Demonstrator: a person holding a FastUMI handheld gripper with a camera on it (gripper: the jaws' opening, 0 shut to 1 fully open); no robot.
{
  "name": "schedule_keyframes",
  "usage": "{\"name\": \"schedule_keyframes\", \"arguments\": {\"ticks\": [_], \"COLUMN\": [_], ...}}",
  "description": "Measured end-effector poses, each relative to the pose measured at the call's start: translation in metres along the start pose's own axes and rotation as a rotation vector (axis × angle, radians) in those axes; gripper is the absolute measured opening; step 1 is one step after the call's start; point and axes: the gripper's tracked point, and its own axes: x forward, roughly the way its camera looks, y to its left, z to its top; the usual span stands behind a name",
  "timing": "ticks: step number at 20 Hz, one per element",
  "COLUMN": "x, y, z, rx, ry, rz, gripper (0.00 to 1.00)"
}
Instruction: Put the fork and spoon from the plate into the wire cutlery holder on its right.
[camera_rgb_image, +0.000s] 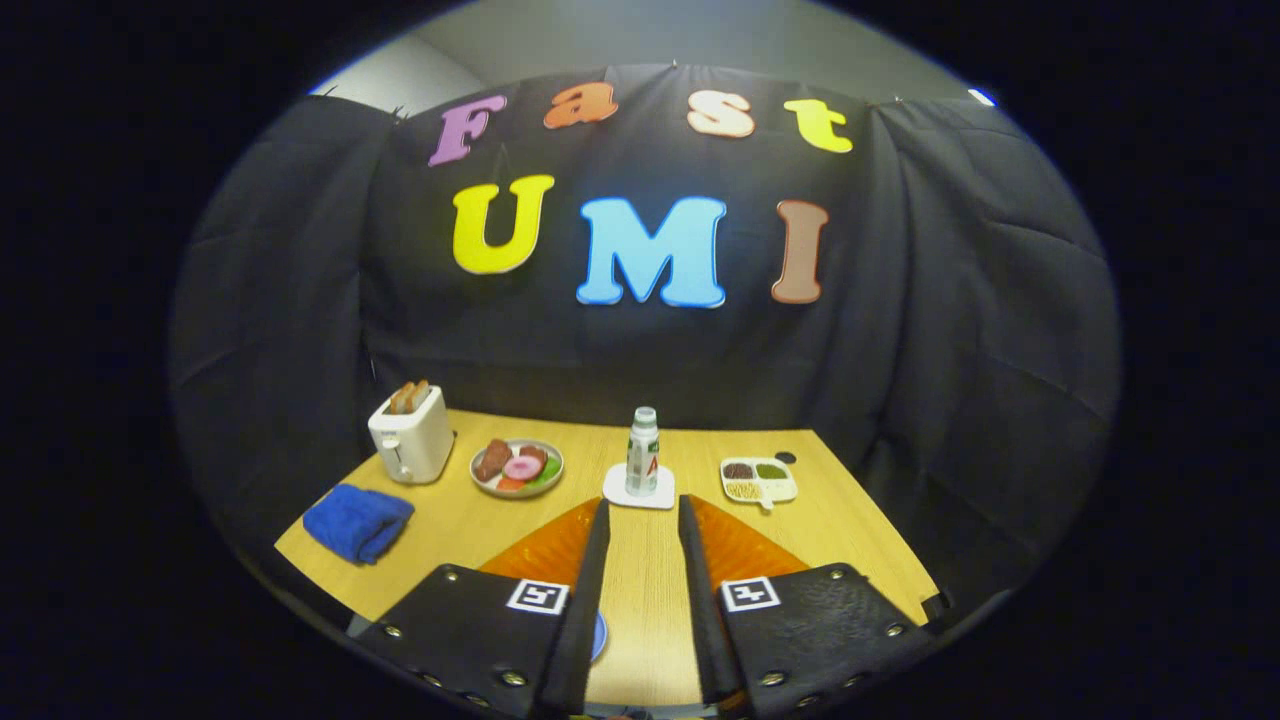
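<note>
The gripper (643, 503) sits low in the lower middle of the picture. Its tongs are released: the two fingers stand apart with bare light wooden table (640, 600) between them, grasping nothing.

Just beyond the fingertips a white plastic bottle (642, 450) stands upright on a square white coaster (618, 490). Left of it is a round grey plate of toy food (520, 494), then a white toaster (410, 445) with bread in its slots, and nearer you a folded blue cloth (357, 520). Right of the bottle lies a white divided dish (790, 492).

You cannot tell from here where the fork, spoon and wire holder lie. A thin blue curved edge (599, 635) peeks out beside the left finger; it may be a plate rim, but that is unsure.

Expect cutlery to be light, stiff, thin and probably slick, lying flat. Judge it best to pinch across mid-handle, one piece at a time.
</note>
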Motion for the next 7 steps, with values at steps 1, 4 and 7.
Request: {"name": "schedule_keyframes", "arguments": {"ticks": [1, 4, 7], "x": [-0.003, -0.008, -0.005], "y": [0.001, 0.018, 0.024], "z": [0.003, 0.015, 0.025], "rx": [-0.023, -0.013, -0.034], "ry": [-0.030, -0.104, -0.168], "rz": [-0.003, 0.018, 0.008], "gripper": [0.53, 0.71, 1.00]}}
